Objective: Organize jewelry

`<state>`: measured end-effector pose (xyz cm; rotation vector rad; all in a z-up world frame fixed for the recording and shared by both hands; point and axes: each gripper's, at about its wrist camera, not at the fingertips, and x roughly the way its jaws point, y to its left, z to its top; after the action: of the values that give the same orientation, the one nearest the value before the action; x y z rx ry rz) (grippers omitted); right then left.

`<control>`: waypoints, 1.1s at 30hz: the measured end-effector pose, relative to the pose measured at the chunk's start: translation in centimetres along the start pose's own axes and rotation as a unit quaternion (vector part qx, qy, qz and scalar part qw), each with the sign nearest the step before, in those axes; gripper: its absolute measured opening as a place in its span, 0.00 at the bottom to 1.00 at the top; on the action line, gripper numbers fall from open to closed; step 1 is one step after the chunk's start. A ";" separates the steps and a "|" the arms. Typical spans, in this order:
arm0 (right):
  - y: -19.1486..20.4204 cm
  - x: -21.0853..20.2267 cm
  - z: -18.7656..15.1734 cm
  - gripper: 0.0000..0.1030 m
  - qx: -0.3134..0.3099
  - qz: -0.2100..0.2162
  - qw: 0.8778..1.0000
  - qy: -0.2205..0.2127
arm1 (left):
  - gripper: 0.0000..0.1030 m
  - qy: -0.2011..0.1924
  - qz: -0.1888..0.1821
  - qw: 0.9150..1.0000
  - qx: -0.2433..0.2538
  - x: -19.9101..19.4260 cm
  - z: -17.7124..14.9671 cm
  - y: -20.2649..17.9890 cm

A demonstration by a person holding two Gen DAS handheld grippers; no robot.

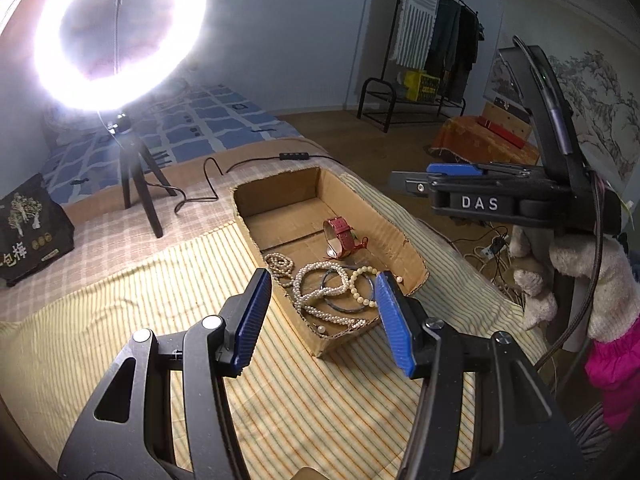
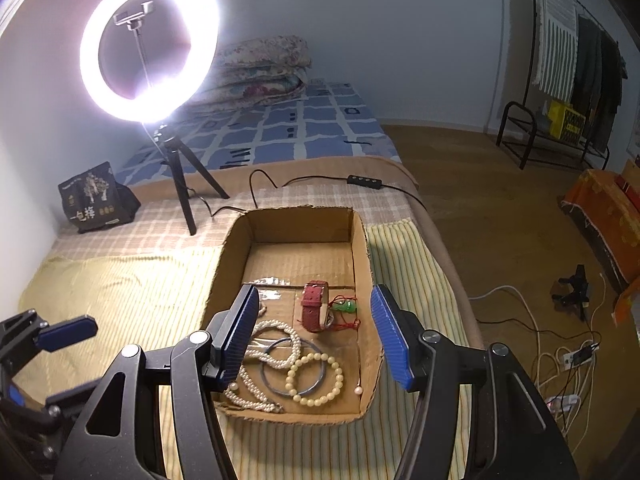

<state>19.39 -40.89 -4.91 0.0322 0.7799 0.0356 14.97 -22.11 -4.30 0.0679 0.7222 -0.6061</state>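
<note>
I work over the bed [image 2: 120,292], its striped yellow cover giving a soft, flat base so nothing rolls off. The ring light [image 2: 150,44] stands on its tripod at the far side, I judge to throw light straight into the cardboard box [image 2: 362,248]. That box has low, cut-down walls, which lets me reach in from above. All the jewelry lies in its near half: the pearl necklace [image 2: 276,344] tangled over a thin blue bangle [image 2: 316,380], a cream bead bracelet [image 2: 320,400] beside them, a red watch [image 2: 314,306] standing on edge, a green pendant [image 2: 346,306] on red cord, and one loose pearl [image 2: 358,390] by the wall.

My left gripper [image 1: 320,316] and right gripper [image 2: 316,336] both hang above the box, spread apart and empty.

The right gripper's body reads "DAS" [image 1: 480,203]. A black bag [image 2: 94,200] carries Chinese characters, "包梅" among them.
</note>
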 end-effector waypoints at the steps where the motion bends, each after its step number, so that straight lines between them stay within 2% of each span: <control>1: 0.3 -0.4 -0.1 0.56 -0.003 -0.002 1.000 -0.003 | 0.54 -0.002 0.002 1.000 0.002 -0.3 0.0 0.0; 5: 1.5 -2.0 -0.4 0.58 -0.011 -0.007 1.000 -0.012 | 0.54 -0.013 0.010 1.000 -0.002 -2.0 -0.3 0.5; 7: 2.1 -2.7 -0.7 0.64 -0.015 -0.006 1.000 -0.017 | 0.54 -0.017 0.011 1.000 -0.007 -2.8 -0.4 0.9; 14: 4.0 -5.1 -1.7 0.65 -0.023 -0.015 0.999 -0.031 | 0.54 -0.027 0.034 0.999 0.007 -5.6 -1.1 1.2; 20: 5.3 -7.2 -2.6 0.74 -0.031 -0.036 0.998 -0.052 | 0.70 -0.041 0.048 0.998 0.008 -7.6 -1.9 1.1; 22: 5.7 -7.8 -2.9 0.78 -0.033 -0.043 0.997 -0.061 | 0.79 -0.046 0.047 0.998 0.002 -8.2 -2.0 1.1; 25: 6.2 -8.5 -3.2 0.78 -0.038 -0.044 0.996 -0.069 | 0.81 -0.052 0.045 0.998 -0.008 -8.8 -2.2 1.2; 31: 6.8 -9.3 -3.9 0.78 -0.037 -0.050 0.994 -0.086 | 0.82 -0.052 0.071 0.996 0.001 -9.0 -2.6 1.2; 33: 6.9 -9.4 -4.1 0.78 -0.036 -0.052 0.994 -0.090 | 0.88 -0.047 0.082 0.996 0.006 -8.8 -2.8 1.2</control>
<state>9.72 -34.37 -0.92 -0.0738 0.5984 -0.0376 8.81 -16.01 -0.96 0.1074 0.6161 -0.4539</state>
